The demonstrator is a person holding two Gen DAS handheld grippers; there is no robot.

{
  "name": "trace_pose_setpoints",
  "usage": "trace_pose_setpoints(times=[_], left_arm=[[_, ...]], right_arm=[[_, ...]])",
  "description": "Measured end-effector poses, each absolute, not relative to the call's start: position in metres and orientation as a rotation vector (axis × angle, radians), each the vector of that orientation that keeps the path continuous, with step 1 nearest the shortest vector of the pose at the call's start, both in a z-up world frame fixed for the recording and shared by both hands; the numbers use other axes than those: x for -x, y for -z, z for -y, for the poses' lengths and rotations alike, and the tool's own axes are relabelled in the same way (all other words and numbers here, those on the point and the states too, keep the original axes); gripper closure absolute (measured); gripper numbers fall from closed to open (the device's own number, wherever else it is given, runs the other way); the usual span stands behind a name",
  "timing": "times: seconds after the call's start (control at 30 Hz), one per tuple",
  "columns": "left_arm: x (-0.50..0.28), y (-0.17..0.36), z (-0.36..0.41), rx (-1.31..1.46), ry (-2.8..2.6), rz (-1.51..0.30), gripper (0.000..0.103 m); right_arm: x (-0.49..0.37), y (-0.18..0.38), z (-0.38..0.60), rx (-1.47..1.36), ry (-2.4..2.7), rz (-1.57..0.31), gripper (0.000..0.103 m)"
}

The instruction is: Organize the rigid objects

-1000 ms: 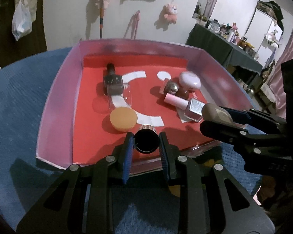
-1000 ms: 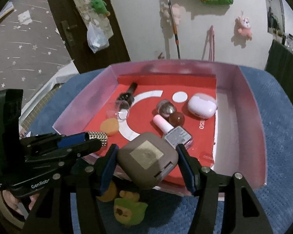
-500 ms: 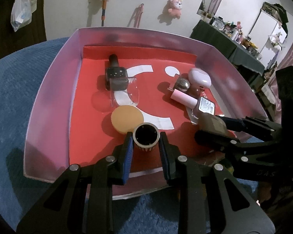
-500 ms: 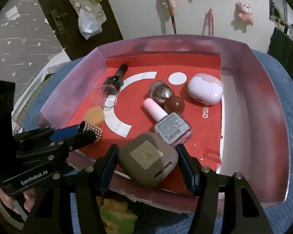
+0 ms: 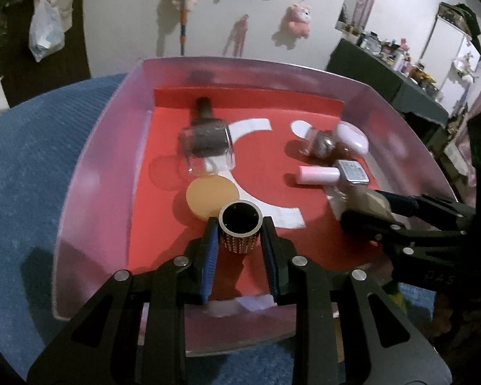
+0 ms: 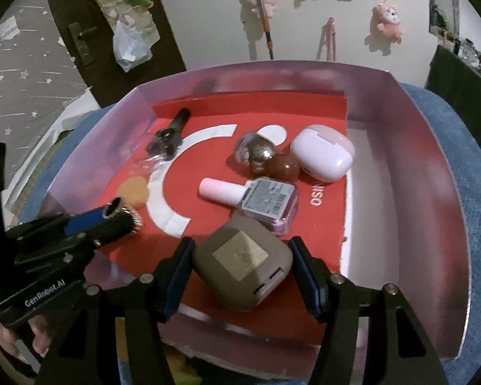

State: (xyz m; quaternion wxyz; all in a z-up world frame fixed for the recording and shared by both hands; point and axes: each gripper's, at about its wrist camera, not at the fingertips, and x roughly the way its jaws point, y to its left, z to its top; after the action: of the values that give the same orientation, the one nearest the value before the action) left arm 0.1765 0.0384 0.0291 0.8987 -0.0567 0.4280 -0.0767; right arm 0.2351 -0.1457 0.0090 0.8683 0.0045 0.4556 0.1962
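Left gripper point(image 5: 240, 224) clamped tight on a small studded gold tube point(image 5: 240, 229), open mouth facing the camera, held low over the near left part of the pink tray point(image 5: 89, 192), just in front of the orange round puff point(image 5: 212, 196). Right gripper point(image 6: 242, 269) closed around a taupe earbud case point(image 6: 242, 264), pads pressing its two sides, poised over the near edge of the red liner point(image 6: 320, 122) — almost against the pink nail polish bottle point(image 6: 266, 200) lying on its side.

Risks from here, judged only from how things lie:
- Taupe case released at a tilt, likely to slide into the polish bottle and shove it toward the brown ball point(image 6: 283, 166) and white earbud case point(image 6: 322, 154), scattering that cluster
- Round tube let go on its side — prone to rolling across the smooth liner toward the clear cup point(image 5: 208, 144) or the puff
- Both grippers close together over the same end; a sideways swing could knock one against the other and loosen a hold
- Tray wall nearby, easy to clip on the way down
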Motion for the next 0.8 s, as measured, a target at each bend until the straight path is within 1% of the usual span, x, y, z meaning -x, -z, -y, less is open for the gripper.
trace_pose_setpoints(times=[0.3,0.7,0.8], left_arm=[[-0.1849,-0.0266,-0.0454,0.143,0.144,-0.886,0.079],[-0.186,-0.0276,-0.0432,0.138,0.142,-0.891,0.078],[-0.1872,-0.0259,-0.0431,0.14,0.145,-0.901,0.077]], right_arm=[[-0.2426,-0.009,0.1513,0.004,-0.331,-0.923,0.04],[-0.244,-0.0062,0.1508,0.017,-0.327,-0.931,0.04],[-0.2439,-0.006,0.1506,0.016,-0.327,-0.931,0.04]])
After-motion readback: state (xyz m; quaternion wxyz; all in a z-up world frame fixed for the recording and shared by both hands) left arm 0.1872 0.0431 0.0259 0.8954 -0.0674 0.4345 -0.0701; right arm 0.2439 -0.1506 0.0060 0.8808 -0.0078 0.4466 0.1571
